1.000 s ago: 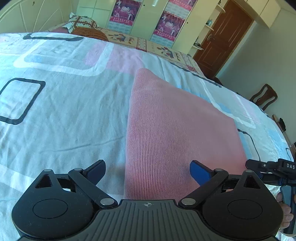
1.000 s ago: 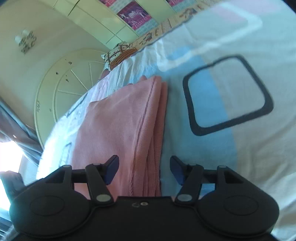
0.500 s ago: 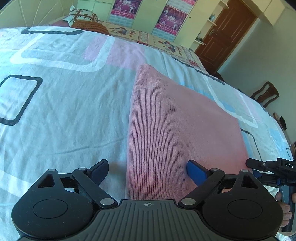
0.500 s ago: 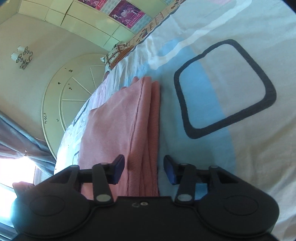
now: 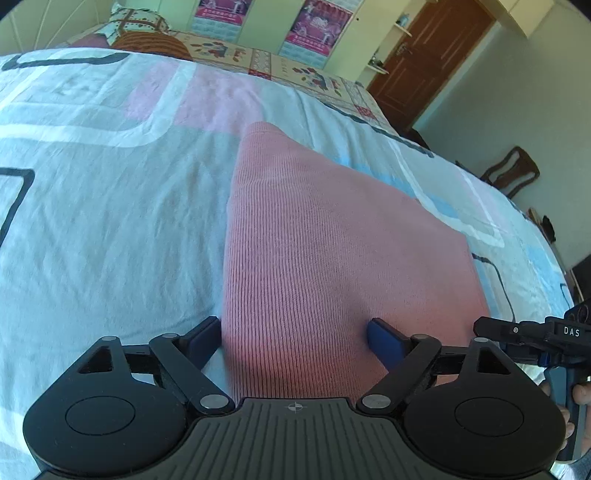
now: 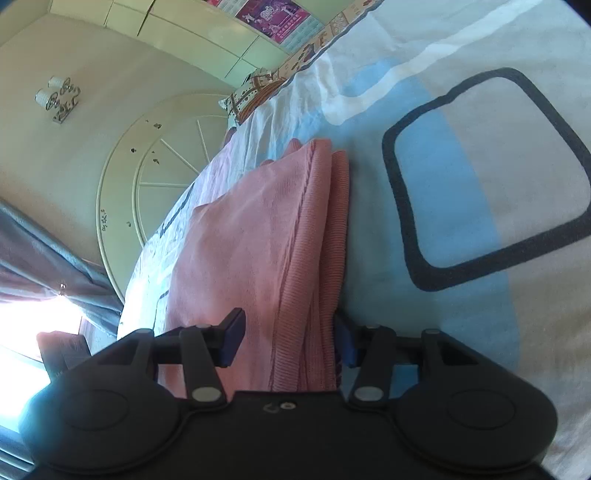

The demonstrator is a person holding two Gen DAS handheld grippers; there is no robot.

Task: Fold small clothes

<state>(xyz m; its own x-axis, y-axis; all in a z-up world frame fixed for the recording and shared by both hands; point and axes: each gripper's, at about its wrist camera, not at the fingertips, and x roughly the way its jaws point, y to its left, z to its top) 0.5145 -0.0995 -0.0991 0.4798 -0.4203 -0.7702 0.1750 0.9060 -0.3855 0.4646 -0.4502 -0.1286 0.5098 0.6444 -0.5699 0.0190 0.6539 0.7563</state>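
Note:
A pink ribbed knit garment [image 5: 332,258] lies folded flat on the patterned bed sheet [image 5: 92,221]. My left gripper [image 5: 295,341] straddles its near left part, jaws wide and closing. One blue pad sits at the garment's left edge and the other rests on top of the fabric. In the right wrist view the same garment [image 6: 251,229] shows its stacked, layered edge. My right gripper [image 6: 290,341] has that edge between its blue pads, jaws part open and opening slightly. The right gripper's black body [image 5: 535,332] shows at the right of the left wrist view.
The sheet [image 6: 480,184] has blue, pink and dark-outlined blocks. A patterned pillow [image 5: 140,22] lies at the head of the bed, by a round white headboard [image 6: 155,177]. A brown door [image 5: 424,55] and a wooden chair [image 5: 513,170] stand beyond the far side. A person's fingers [image 5: 581,395] hold the right gripper.
The left gripper has slid forward over the garment's near left edge and its jaws have narrowed. The right gripper's jaws have come in around the layered edge, and its view has tilted.

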